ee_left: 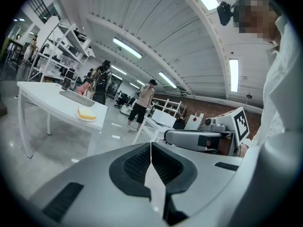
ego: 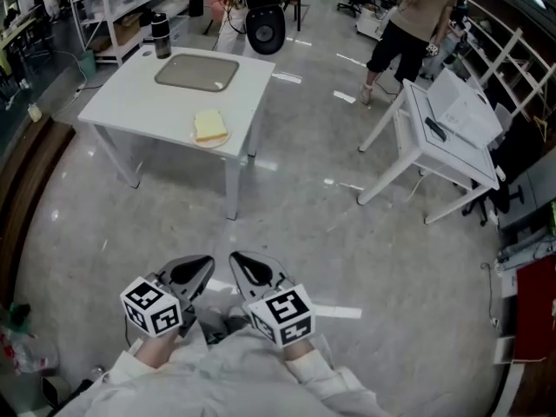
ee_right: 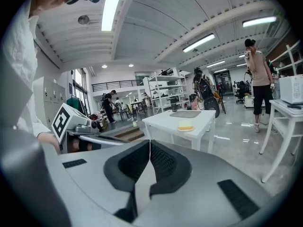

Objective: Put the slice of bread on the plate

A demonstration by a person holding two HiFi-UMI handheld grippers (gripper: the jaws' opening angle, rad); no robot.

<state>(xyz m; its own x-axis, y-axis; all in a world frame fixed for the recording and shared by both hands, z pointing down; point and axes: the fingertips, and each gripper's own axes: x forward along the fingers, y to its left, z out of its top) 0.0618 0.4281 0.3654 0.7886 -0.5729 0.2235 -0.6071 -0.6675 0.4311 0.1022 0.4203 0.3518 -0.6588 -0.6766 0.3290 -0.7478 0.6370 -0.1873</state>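
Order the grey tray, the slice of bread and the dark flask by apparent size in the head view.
1. grey tray
2. slice of bread and dark flask look alike; the flask stands farther away, so I leave them unranked.

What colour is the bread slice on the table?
Pale yellow; the bread slice shows best in the head view.

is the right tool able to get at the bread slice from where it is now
Probably not from here. The bread slice sits on its plate at the table edge, with open floor between it and the right tool, shut. Nothing blocks walking up.
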